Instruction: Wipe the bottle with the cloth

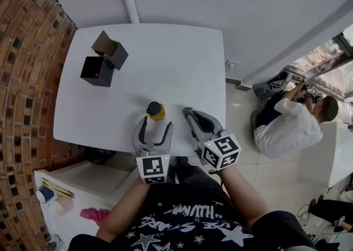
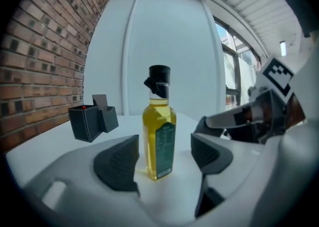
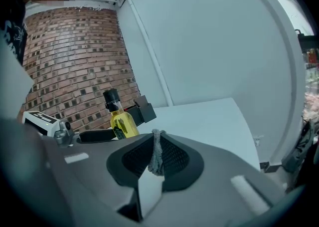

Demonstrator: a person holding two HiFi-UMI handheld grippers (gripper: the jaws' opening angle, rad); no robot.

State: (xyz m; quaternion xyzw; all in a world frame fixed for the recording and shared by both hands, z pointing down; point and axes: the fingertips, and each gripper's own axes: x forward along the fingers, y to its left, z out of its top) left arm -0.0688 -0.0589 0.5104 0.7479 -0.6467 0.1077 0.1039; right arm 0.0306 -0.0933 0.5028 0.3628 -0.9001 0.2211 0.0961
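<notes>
Cloth (image 3: pixel 157 147) mostly hidden: only a thin grey edge shows, pinched betw. the pads of the right gripper (image 3: pixel 157 160), whose jaws are closed on it. Head view doesn't let me make it out. Bottle (image 2: pixel 159 126) label print too small to read; from above only its black cap & yellow shoulder show. Bottle stands upright near the front edge of the white table (image 1: pixel 165 62). Left gripper (image 2: pixel 164 157): jaws wide apart w/ bottle betw. them, pads clear of it on both sides. Right gripper sits just right of bottle. Two black boxes (image 1: pixel 105 59) well behind bottle, to its left.
</notes>
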